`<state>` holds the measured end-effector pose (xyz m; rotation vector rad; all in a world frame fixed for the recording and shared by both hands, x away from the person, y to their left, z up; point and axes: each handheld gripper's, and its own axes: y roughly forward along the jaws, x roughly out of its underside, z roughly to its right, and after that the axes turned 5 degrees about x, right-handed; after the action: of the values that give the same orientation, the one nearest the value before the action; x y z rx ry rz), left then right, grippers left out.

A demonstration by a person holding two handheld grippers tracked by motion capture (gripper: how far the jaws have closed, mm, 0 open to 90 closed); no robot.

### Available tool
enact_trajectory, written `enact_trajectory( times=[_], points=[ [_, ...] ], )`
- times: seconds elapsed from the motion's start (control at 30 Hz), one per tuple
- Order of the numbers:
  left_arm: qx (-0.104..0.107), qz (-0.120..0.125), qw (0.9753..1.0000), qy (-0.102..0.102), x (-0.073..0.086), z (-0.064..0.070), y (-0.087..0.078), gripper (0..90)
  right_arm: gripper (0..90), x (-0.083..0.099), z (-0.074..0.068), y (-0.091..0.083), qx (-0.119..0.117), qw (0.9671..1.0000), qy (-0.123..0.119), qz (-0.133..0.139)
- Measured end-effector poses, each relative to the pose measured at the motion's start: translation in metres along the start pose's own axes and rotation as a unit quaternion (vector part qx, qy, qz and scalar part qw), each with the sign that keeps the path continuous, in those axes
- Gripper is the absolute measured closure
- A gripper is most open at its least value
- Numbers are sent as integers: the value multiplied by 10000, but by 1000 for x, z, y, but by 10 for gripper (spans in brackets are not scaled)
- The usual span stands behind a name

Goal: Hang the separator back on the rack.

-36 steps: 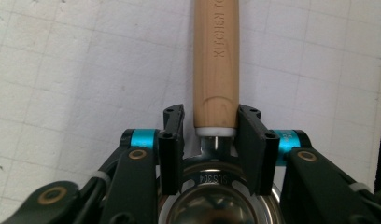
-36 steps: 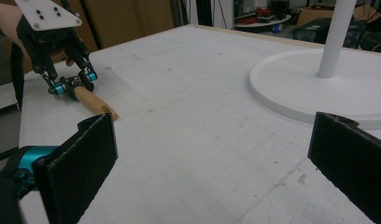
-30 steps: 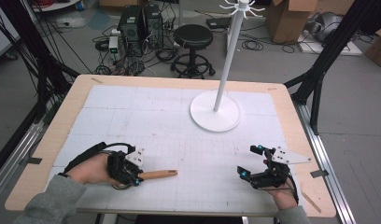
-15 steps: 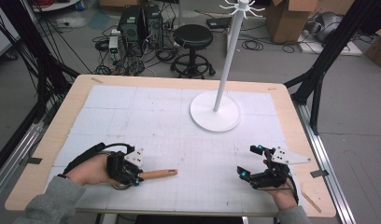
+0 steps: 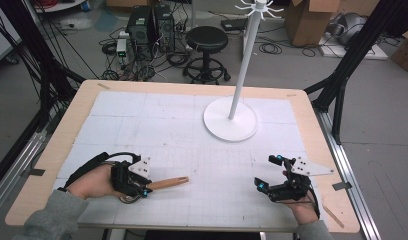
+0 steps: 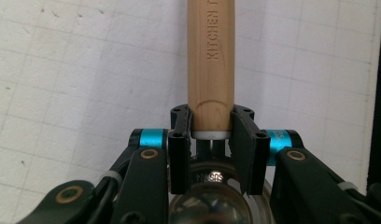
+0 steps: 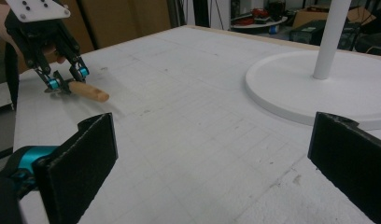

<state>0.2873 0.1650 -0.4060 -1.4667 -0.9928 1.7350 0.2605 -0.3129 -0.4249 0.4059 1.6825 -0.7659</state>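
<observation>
While the left tool [image 5: 142, 186] pinches the wooden-handled kitchen utensil [image 5: 167, 183] low on the counter [image 5: 192, 125], likely to lift it toward the hook stand [image 5: 231, 117], the right tool [image 5: 272, 175] waits wide.

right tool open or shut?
Open. The right tool has its black jaws spread wide with nothing between them, resting low over the white gridded table mat; the right gripper view shows bare mat in the gap.
</observation>
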Motion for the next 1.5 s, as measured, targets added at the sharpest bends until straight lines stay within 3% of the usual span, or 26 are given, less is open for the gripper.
enact_trajectory(
  times=[0.43,0.6,0.97,1.23,1.5],
  points=[
    [-92,243,9996,53,-1,3,-9,695,6,0,0,1,0,10000,2,12],
    [-34,405,9992,42,-1,5,-15,696,6,-1,0,1,-17,10000,-5,6],
    [-52,912,9958,-24,-6,5,-19,695,6,-3,-4,3,-100,9999,-12,40],
    [-96,1433,9893,-266,-5,2,-20,695,6,-4,-7,3,-143,9999,-44,64],
    [-355,1853,9808,-496,-5,3,-21,695,6,-4,-5,0,-91,9999,-18,102]
  ],
)
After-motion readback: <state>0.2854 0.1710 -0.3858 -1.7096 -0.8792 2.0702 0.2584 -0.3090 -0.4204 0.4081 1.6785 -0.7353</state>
